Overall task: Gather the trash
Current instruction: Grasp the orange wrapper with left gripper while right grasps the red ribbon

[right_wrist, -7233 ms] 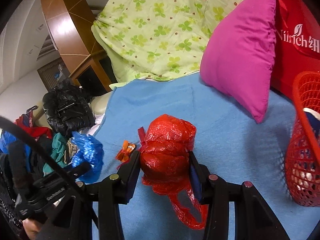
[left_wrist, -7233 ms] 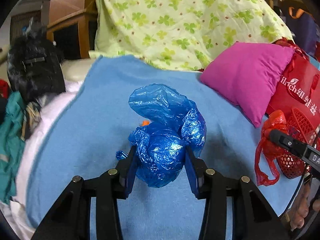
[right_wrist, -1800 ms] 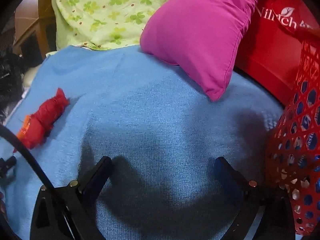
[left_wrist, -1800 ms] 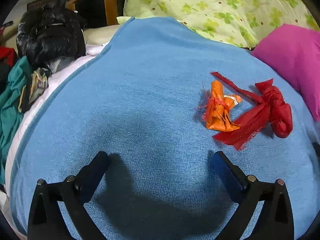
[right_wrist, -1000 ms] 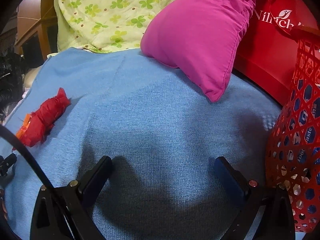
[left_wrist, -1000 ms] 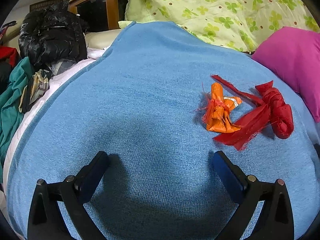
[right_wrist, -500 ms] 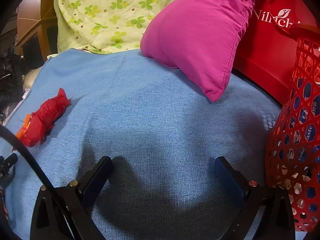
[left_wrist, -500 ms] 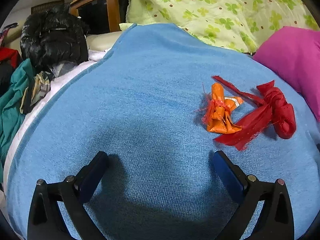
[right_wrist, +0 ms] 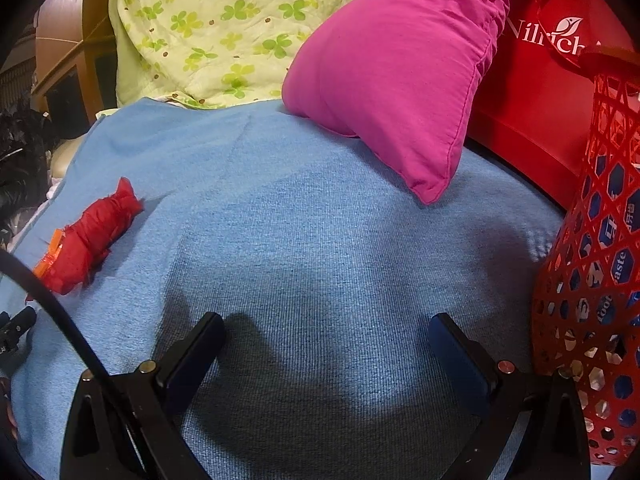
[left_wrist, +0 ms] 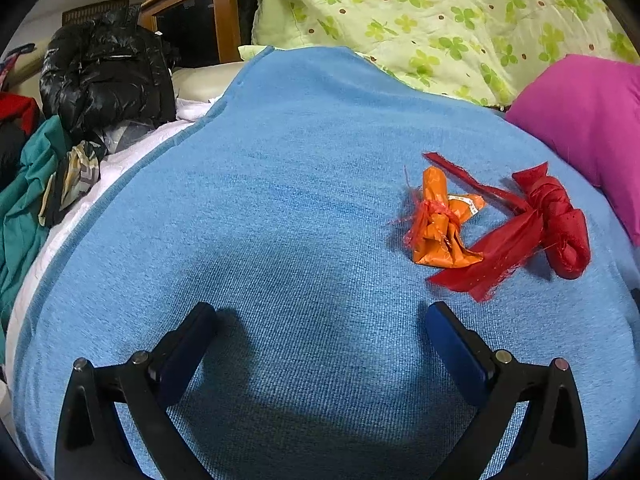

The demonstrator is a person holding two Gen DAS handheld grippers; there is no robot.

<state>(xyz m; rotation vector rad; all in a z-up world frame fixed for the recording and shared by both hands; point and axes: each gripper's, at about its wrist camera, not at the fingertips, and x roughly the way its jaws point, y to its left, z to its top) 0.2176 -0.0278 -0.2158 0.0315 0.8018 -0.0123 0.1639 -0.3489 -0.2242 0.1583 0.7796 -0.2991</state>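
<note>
Trash left on the blue blanket (left_wrist: 280,200) comes to 2 small pieces: an orange knotted wrapper (left_wrist: 440,224) and, touching its right side, a red knotted plastic scrap (left_wrist: 548,220) with a loose frayed tail. Both lie ahead and to the right of the left gripper (left_wrist: 320,336), whose jaws stand wide apart with nothing between them. The right gripper (right_wrist: 326,344) is spread wide and empty too, over bare blanket; from its view the 2 scraps sit well off to the left.

Collection looks partly done: the red mesh basket (right_wrist: 592,264) at the right edge of the right wrist view already holds blue and white packaging behind its lattice. What remains, by this showing, is these 2 scraps.

A magenta pillow (right_wrist: 400,72) rests near the red scrap, with a red shopping bag (right_wrist: 532,92) behind it and a green clover-print quilt (left_wrist: 440,20) beyond. Black jacket (left_wrist: 108,76) and green clothes lie off the blanket's left edge. Nothing blocks the path to the scraps.
</note>
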